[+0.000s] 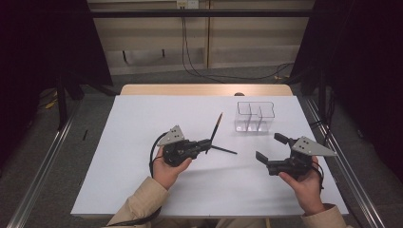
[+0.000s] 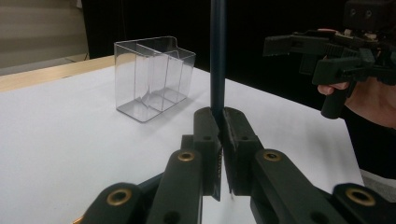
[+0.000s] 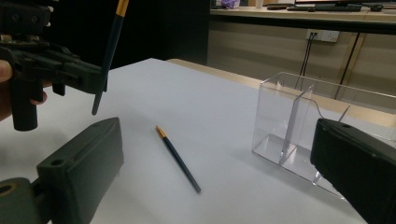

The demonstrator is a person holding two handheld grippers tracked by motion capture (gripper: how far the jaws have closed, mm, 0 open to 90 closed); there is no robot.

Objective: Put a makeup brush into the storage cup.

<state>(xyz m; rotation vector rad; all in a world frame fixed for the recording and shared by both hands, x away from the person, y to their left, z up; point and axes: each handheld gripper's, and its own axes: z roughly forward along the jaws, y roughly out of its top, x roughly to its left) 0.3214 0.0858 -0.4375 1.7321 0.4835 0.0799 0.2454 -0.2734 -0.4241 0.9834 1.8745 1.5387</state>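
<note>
Right gripper [image 3: 219, 177] jaws spread wide, nothing between them. Second pencil [image 3: 178, 158] lies flat on white table [image 3: 205, 107], mid-surface. Clear divided box [image 3: 303, 126] stands near the far edge. Left gripper [image 3: 100, 77] clamps a pencil [image 3: 109, 51], raised, tilted.

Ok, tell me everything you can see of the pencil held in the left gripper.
The held pencil is a slim, dark blue stick with a yellow-orange band near its upper end, seen in the right gripper view. It looks like painted wood. The left gripper is shut on it near its lower end, the jaws pinching the shaft from both sides. It stands nearly upright, clear of the white table. Nothing else touches it.
</note>
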